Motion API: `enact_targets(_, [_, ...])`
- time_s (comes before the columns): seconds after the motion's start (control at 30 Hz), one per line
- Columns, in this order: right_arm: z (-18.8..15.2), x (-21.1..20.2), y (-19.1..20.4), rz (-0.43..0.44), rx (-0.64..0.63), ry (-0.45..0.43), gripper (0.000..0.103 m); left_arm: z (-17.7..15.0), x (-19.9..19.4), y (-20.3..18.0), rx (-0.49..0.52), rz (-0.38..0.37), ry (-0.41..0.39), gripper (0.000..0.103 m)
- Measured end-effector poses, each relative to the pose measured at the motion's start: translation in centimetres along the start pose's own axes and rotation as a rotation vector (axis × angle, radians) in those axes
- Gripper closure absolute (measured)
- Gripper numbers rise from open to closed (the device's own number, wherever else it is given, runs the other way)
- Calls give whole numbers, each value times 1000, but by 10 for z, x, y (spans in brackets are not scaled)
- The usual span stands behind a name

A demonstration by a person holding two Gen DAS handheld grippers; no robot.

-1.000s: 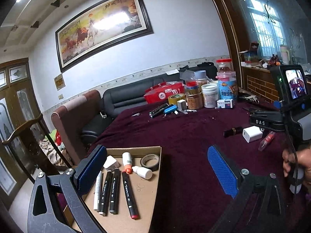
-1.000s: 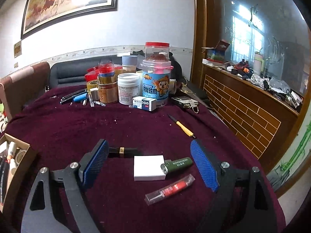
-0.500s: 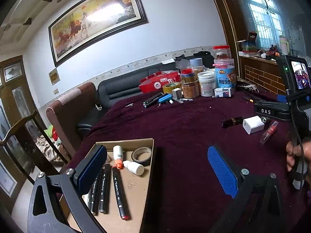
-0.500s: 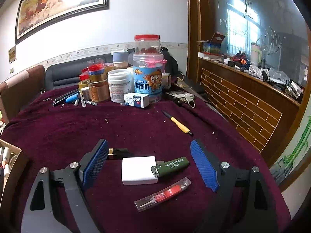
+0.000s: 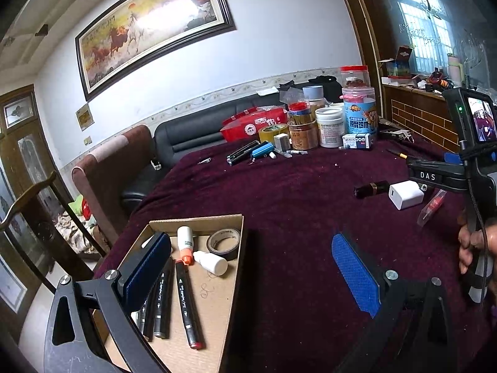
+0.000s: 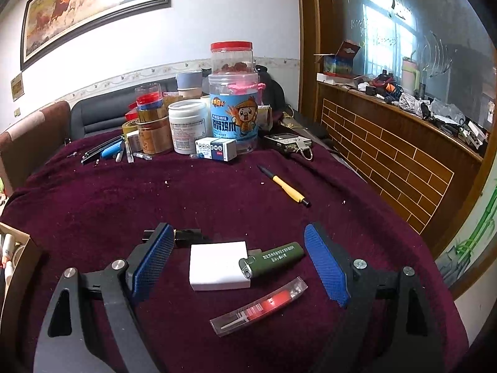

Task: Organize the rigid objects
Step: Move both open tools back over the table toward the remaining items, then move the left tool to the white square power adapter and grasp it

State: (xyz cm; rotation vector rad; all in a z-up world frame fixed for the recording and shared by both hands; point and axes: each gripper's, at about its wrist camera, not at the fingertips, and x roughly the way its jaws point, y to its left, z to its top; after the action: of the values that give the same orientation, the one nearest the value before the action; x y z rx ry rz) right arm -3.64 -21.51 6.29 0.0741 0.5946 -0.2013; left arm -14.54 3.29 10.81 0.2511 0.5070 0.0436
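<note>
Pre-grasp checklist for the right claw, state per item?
1. Right claw open: ok.
2. White charger block sits between its fingers: ok.
3. Block free of neighbours: not ok, green lighter lies against its right side.
4. Red tube in clear sleeve out of the closing path: cannot tell.
5. Cardboard tray has bare floor for a drop: ok.
6. Left claw open and holding nothing: ok.

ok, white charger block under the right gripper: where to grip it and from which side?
Take the white charger block from above, one gripper finger on each short end, right gripper open. It lies flat. The green lighter touches its right end, so that finger has to wedge in there or nudge the lighter aside first.
</note>
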Motion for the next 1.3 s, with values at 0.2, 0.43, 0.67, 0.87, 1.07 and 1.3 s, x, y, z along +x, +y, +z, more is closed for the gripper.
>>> enact_targets(0.2, [-1, 3, 0, 3, -1, 17, 17, 0, 4, 2, -1, -4, 12, 1])
enact_targets(0.43, [32, 21, -60, 370, 275, 199, 17, -3, 9, 13, -35, -12, 22, 1])
enact_targets(0.67, [49, 90, -71, 449, 279, 338, 17, -8, 14, 22, -68, -26, 56, 1])
enact_targets(0.87, [27, 128, -28, 529, 162, 542, 14, -11, 16, 29, -79, -18, 65, 1])
enact_targets(1.07, [2, 89, 31, 740, -57, 611, 15, -12, 19, 31, -100, -31, 76, 1])
enact_targets(1.3, [-22, 37, 53, 971, -134, 607, 15, -15, 21, 25, -86, -86, 121, 1])
